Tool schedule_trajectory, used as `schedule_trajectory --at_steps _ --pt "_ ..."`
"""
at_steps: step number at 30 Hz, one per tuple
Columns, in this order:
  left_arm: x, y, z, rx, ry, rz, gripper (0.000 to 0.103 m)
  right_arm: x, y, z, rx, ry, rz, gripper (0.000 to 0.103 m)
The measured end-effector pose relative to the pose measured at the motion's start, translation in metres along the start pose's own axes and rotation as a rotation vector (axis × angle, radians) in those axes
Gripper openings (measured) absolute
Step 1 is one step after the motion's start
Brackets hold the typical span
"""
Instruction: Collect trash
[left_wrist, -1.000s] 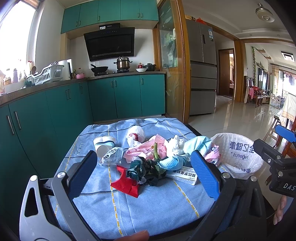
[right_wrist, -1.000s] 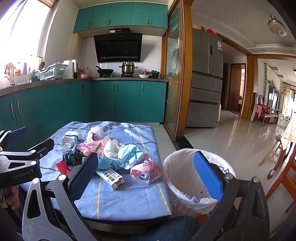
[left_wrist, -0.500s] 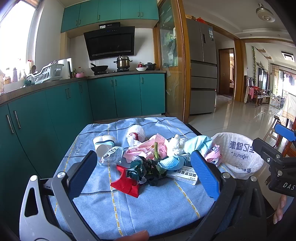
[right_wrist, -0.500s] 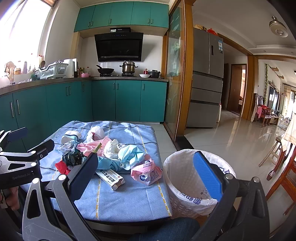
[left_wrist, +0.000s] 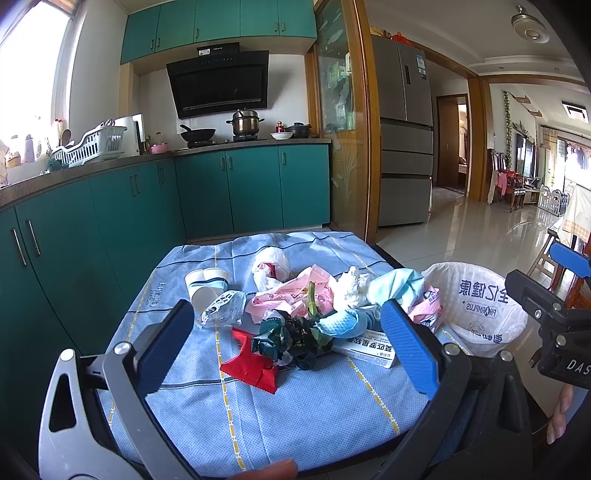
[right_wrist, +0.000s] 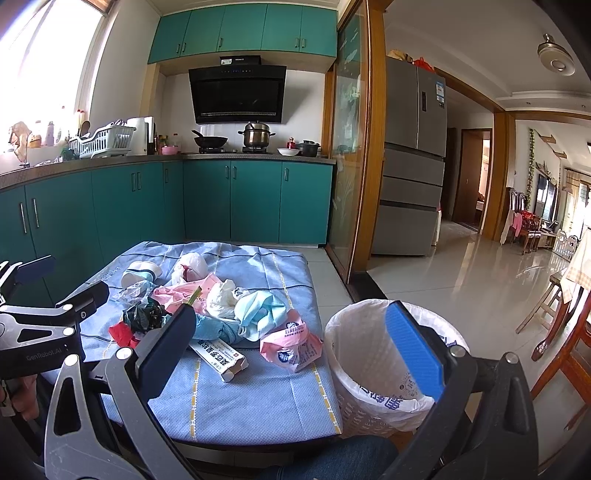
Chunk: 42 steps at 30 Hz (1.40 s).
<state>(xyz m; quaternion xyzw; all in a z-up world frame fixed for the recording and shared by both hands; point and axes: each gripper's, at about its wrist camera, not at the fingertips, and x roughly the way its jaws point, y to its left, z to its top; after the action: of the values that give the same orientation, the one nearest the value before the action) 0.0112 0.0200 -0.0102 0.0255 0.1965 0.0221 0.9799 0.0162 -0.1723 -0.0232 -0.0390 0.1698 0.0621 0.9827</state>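
A heap of trash lies on a table with a blue cloth (left_wrist: 229, 413): a red wrapper (left_wrist: 251, 365), a dark crumpled bag (left_wrist: 284, 336), a white carton (left_wrist: 365, 349), a paper cup (left_wrist: 205, 286), pink bags (left_wrist: 291, 293) and a pink pouch (right_wrist: 291, 345). A white-lined bin (right_wrist: 373, 354) stands right of the table. My left gripper (left_wrist: 284, 350) is open and empty, short of the heap. My right gripper (right_wrist: 295, 347) is open and empty, between the table's right edge and the bin.
Teal kitchen cabinets (left_wrist: 122, 221) run along the left and back. A glass sliding door with a wooden frame (right_wrist: 354, 184) and a fridge (right_wrist: 410, 166) stand behind the table. Wooden chairs (right_wrist: 565, 332) stand at the far right on the tiled floor.
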Motion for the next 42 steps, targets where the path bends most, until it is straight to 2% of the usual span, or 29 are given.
schedule_trajectory --at_steps 16,25,26,29,33,36,40,42 --pt "0.006 0.003 0.001 -0.001 0.008 0.004 0.101 0.002 -0.006 0.005 -0.004 -0.009 -0.018 0.1" --pt "0.034 0.028 0.0 -0.061 0.045 0.012 0.101 0.055 -0.018 0.008 -0.029 0.05 0.001 0.1" --pt "0.039 0.032 -0.001 -0.065 0.054 0.02 0.101 0.062 -0.019 0.006 -0.032 0.059 0.012 0.1" --pt "0.05 0.038 -0.003 -0.058 0.079 0.038 0.099 0.099 -0.023 0.003 -0.048 0.156 0.119 0.1" --pt "0.061 0.046 -0.003 -0.048 0.114 0.045 0.086 0.146 -0.018 0.01 -0.109 0.233 0.243 0.1" --pt "0.067 0.05 -0.005 -0.053 0.131 0.04 0.081 0.163 -0.007 0.008 -0.141 0.268 0.28 0.099" --pt "0.075 0.053 -0.01 -0.047 0.164 0.052 0.08 0.18 0.004 0.002 -0.187 0.273 0.279 0.099" --pt "0.079 0.055 -0.012 -0.048 0.181 0.061 0.08 0.195 0.008 -0.002 -0.2 0.308 0.302 0.092"
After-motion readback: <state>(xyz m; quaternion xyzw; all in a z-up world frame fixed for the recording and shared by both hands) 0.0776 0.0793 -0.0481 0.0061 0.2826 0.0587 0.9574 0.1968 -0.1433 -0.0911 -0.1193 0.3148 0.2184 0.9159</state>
